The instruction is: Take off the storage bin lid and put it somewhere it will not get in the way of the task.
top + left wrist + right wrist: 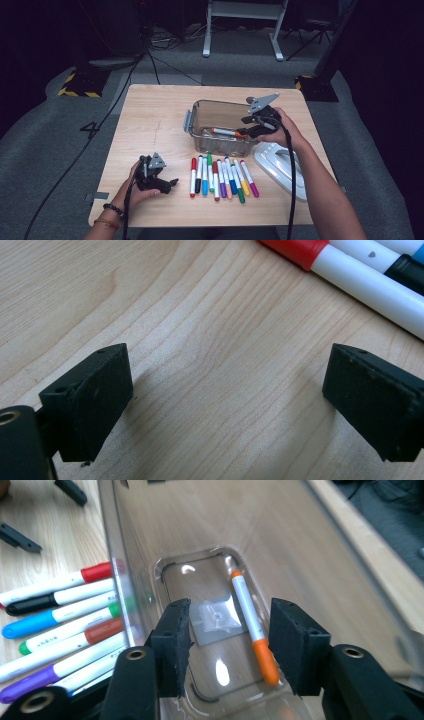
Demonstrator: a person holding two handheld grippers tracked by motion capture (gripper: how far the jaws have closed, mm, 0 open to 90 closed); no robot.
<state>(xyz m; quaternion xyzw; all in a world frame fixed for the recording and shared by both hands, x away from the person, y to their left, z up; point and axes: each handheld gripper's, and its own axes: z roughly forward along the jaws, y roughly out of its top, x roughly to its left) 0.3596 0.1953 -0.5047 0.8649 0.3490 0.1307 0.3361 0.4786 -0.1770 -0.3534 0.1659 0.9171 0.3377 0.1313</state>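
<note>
Left of bench: bare wood, open passage.
Clear container: open-topped, reachable from above; its walls block sideways entry.
Container floor: an orange marker lies along one side, the rest bare.
Front centre: marker row bars low sweeps.
Right edge: white lid takes up room.

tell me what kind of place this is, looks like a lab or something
Probably a recording lab or studio: a lone wooden table on grey carpet in a dark room, cables trailing across the floor, hazard-striped stand bases, and hand-held grippers working with markers.
</note>
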